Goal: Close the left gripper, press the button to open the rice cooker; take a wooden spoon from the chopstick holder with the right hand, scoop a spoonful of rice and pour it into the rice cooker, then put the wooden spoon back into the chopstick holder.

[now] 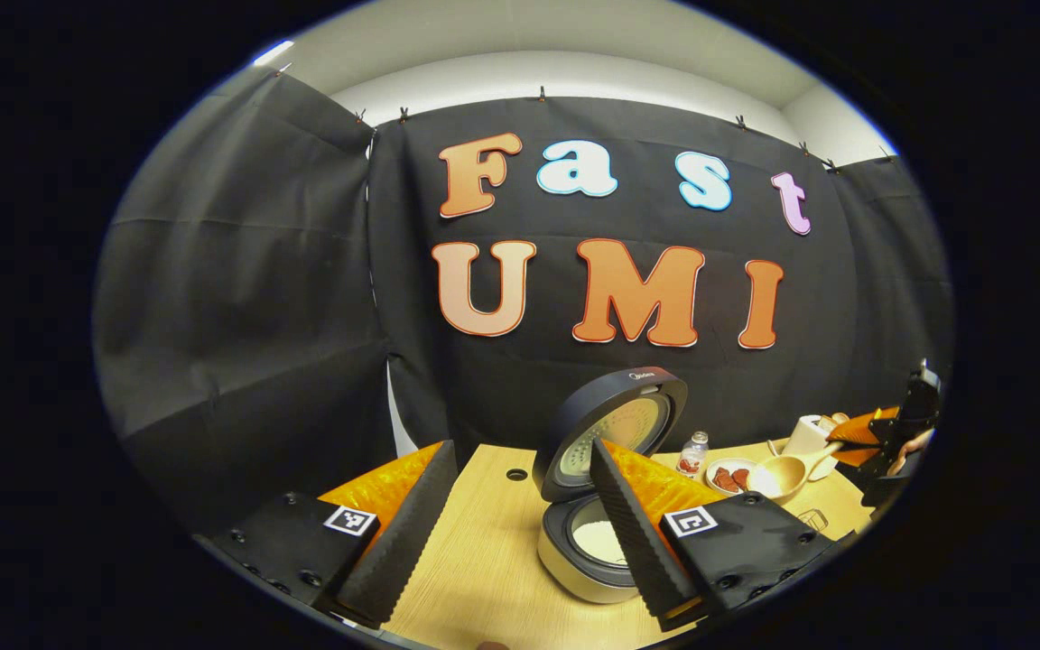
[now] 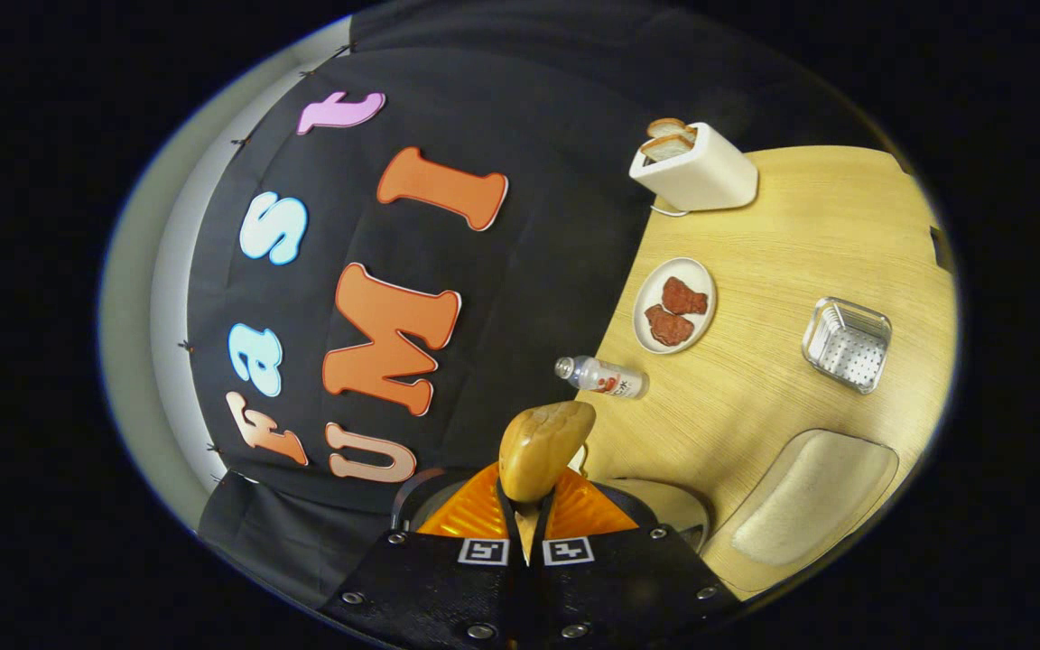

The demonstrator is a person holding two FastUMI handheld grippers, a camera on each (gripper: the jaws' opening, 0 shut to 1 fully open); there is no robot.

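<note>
The rice cooker [image 1: 574,560] stands open on the wooden table [image 1: 484,560], its lid [image 1: 615,424] upright and white rice [image 1: 597,542] in the pot. My left gripper [image 1: 520,450] is open wide in front of it, holding nothing; its right finger [image 1: 633,524] overlaps the pot. To the right, my right gripper [image 1: 856,438] is shut on the handle of a wooden spoon [image 1: 782,474], held in the air beside the cooker. In the right gripper view the spoon's bowl [image 2: 543,447] sticks out past the closed right gripper [image 2: 526,510], back side showing.
On the table are a plate with red pieces [image 2: 675,305], a small bottle lying on its side [image 2: 601,376], a white toaster with bread [image 2: 696,171], a clear perforated holder [image 2: 847,343] and a shallow tray of rice [image 2: 813,496]. The cooker's rim [image 2: 669,507] shows under the right gripper.
</note>
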